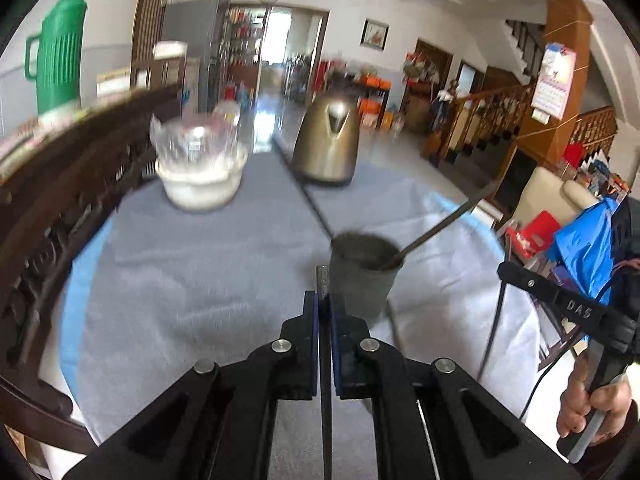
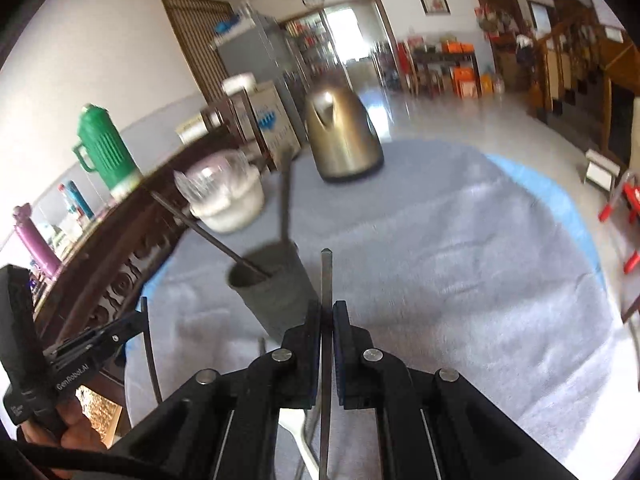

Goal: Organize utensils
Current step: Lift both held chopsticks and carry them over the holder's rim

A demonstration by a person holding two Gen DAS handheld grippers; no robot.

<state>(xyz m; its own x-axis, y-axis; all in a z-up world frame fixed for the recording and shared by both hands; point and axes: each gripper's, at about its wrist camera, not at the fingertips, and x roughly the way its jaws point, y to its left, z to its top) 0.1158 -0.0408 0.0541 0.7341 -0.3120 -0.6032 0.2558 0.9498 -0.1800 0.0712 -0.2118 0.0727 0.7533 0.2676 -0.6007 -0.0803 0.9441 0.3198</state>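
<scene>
A dark grey cup (image 1: 362, 276) stands on the grey cloth and holds two metal utensils (image 1: 440, 226) that lean out of it. My left gripper (image 1: 323, 300) is shut on a thin metal utensil (image 1: 322, 280), its end just left of the cup. In the right wrist view the same cup (image 2: 276, 292) sits left of my right gripper (image 2: 327, 308), which is shut on another thin metal utensil (image 2: 326, 276) pointing up. The left gripper also shows in the right wrist view (image 2: 136, 320). The utensils' working ends are hidden under the grippers.
A bronze kettle (image 1: 328, 146) stands at the table's far side. A clear glass bowl stacked in a white bowl (image 1: 200, 168) sits far left. A dark carved wooden rail (image 1: 60, 200) borders the left. A white utensil (image 2: 298, 436) lies under the right gripper.
</scene>
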